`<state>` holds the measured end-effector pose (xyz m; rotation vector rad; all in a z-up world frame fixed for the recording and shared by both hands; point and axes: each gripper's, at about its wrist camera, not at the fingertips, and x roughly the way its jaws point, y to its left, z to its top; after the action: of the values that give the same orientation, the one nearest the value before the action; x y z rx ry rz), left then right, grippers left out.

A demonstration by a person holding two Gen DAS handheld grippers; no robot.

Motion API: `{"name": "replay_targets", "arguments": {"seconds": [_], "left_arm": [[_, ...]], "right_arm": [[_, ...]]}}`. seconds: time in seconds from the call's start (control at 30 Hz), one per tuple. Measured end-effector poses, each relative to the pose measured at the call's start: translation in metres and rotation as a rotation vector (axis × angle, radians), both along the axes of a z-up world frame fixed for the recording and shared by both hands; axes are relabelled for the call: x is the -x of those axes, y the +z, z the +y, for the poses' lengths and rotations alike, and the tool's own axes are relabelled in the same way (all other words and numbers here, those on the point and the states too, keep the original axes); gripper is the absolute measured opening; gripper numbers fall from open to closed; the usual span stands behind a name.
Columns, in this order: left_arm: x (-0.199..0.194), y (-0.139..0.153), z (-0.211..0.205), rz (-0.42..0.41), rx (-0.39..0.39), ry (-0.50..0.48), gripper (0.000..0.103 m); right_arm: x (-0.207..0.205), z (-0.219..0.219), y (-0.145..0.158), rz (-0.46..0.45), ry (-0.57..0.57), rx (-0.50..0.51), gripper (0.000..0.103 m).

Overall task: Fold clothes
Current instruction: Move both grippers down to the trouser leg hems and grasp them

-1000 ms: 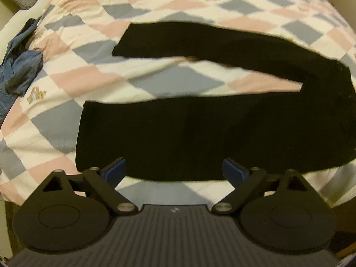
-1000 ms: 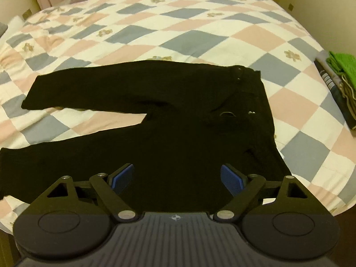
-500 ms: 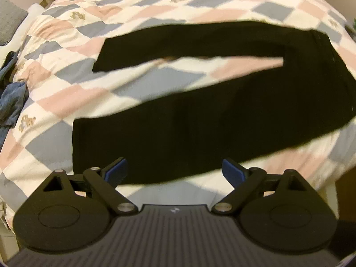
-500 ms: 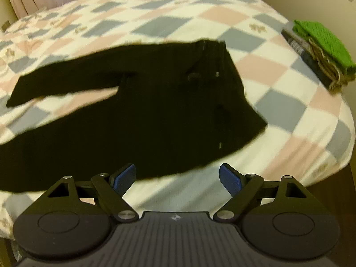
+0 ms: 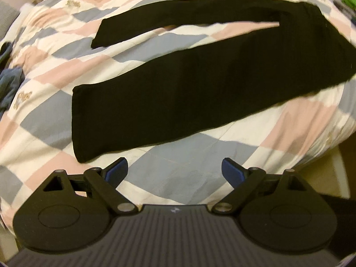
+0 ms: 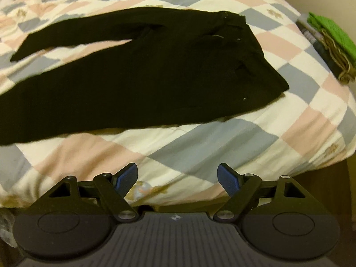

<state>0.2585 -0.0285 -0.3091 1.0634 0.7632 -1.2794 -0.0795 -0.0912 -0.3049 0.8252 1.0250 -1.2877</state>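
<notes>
A pair of black trousers [image 5: 189,89] lies flat on a checked bedspread [image 5: 189,155], legs spread apart toward the left, waistband at the right. In the right wrist view the black trousers [image 6: 144,73] show the waistband with its button at the far right end. My left gripper [image 5: 174,171] hangs open over the bedspread just short of the near leg's hem. My right gripper [image 6: 177,176] is open too, back at the bed's front edge, well short of the waist. Nothing is between either pair of fingers.
A stack of folded clothes with a green piece on top [image 6: 327,35] sits at the bed's right edge. Blue denim clothing [image 5: 9,84] lies at the left edge. The checked bedspread [image 6: 200,151] drops off at the front.
Both grippers have pulled back toward the bed's front edge, away from the trousers; bare bedspread now lies between fingers and cloth. The trousers have stayed flat.
</notes>
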Motion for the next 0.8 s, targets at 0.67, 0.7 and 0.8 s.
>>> {"name": "replay_targets", "arguments": {"seconds": [0.67, 0.7, 0.8], "left_arm": [[-0.034, -0.025, -0.124, -0.129, 0.105, -0.214, 0.077], [-0.034, -0.023, -0.140, -0.117, 0.110, -0.229, 0.077], [-0.033, -0.019, -0.195, -0.071, 0.132, -0.260, 0.077]], "right_arm": [[0.025, -0.139, -0.035, -0.023, 0.135, 0.086, 0.080], [0.029, -0.155, -0.036, -0.050, 0.153, 0.093, 0.079], [0.043, -0.211, -0.035, -0.155, 0.214, 0.119, 0.074]]}}
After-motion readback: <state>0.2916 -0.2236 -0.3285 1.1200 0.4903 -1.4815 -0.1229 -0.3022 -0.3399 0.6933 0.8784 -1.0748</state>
